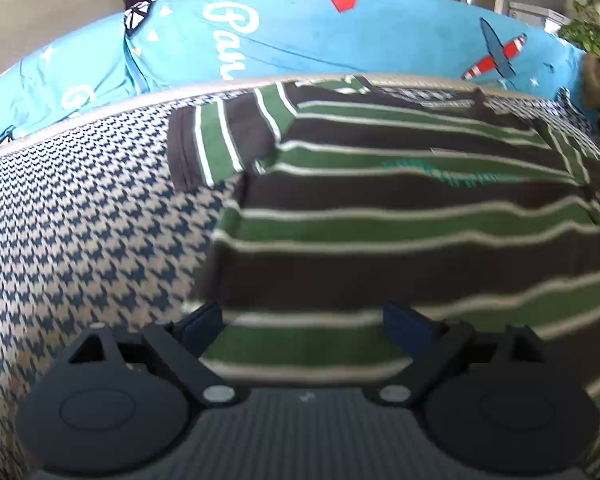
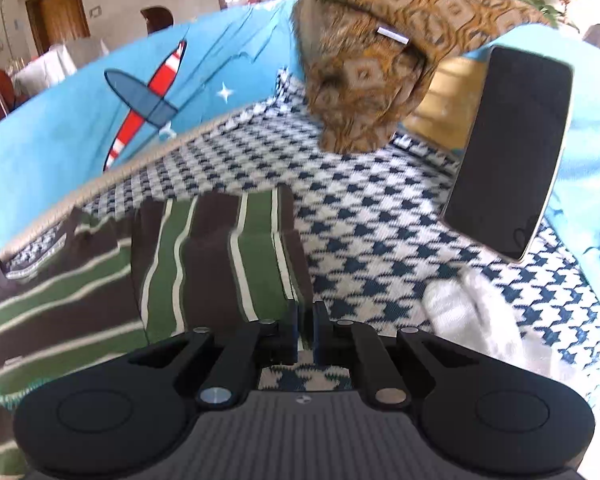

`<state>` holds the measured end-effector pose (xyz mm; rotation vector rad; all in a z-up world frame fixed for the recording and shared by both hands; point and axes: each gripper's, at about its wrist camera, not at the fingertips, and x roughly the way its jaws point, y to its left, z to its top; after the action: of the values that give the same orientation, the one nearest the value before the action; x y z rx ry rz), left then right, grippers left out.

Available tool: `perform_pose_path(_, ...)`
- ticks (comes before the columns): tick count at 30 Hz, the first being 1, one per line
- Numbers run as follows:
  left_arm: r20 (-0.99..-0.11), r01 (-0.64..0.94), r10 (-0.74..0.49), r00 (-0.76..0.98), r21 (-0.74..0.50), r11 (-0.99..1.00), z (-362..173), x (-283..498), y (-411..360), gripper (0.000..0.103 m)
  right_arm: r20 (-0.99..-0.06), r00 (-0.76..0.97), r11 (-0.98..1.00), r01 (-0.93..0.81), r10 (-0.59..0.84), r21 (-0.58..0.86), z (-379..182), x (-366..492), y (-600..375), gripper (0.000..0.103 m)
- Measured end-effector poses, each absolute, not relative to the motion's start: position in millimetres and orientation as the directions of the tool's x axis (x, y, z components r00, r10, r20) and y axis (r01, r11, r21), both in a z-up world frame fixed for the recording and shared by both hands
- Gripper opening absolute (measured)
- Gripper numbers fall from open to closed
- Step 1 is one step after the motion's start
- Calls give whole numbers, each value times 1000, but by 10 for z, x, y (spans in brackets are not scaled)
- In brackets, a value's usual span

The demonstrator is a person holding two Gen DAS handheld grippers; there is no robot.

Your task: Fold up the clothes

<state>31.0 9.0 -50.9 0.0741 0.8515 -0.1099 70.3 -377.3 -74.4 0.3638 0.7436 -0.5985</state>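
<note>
Ahead of both grippers, on the blue-and-white houndstooth sofa cover [image 1: 80, 240], lies one green, brown and white striped short-sleeved shirt [image 1: 400, 216], spread flat.

Left gripper [image 1: 304, 320]: fingers spread wide, hovering over the shirt's bottom hem, nothing held.

Right gripper [image 2: 305, 320]: fingers pressed nearly together at the edge of the shirt's sleeve [image 2: 228, 256], apparently pinching the cuff; contact not fully visible.

Progress, judged: early. No body fold visible; the sleeve fold looks in hand. Remaining: other sleeve, body folds.

Count: striped shirts 1. Beyond the right gripper, one brown patterned knitted garment [image 2: 364, 56]; to its right, one white cloth [image 2: 480, 320], blurred, and one dark flat phone-like slab [image 2: 512, 152].
</note>
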Motion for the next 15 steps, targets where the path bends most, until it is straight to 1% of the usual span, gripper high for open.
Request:
perform_pose_path(3, -753, 147, -75, 653, 29, 989, -532, 187, 71, 93, -704, 587, 763, 639, -400, 98, -705, 625, -3754, 9)
perform_pose_path(5, -749, 159, -78, 658, 38, 987, -539, 113, 53, 94, -694, 592, 767, 636, -409, 91, -675, 573, -3703, 14)
perform_pose_path(10, -743, 166, -85, 664, 35, 986, -530, 12, 34, 94, -712, 622, 797, 586, -326, 147, -694, 432, -3575, 15)
perform_pose_path(12, -742, 165, -87, 665, 32, 986, -522, -16, 42, 94, -720, 627, 806, 569, -297, 163, -716, 360, -3508, 19)
perform_pose_path(13, -742, 166, -91, 664, 28, 986, -516, -31, 48, 94, -724, 630, 810, 560, -282, 172, -727, 324, -3475, 22)
perform_pose_path(14, -744, 170, -96, 661, 24, 985, -518, -50, 56, 96, -725, 633, 815, 551, -271, 177, -737, 286, -3436, 26)
perform_pose_path(15, -747, 174, -101, 658, 20, 985, -519, -70, 63, 97, -725, 636, 821, 542, -264, 177, -746, 245, -3391, 27)
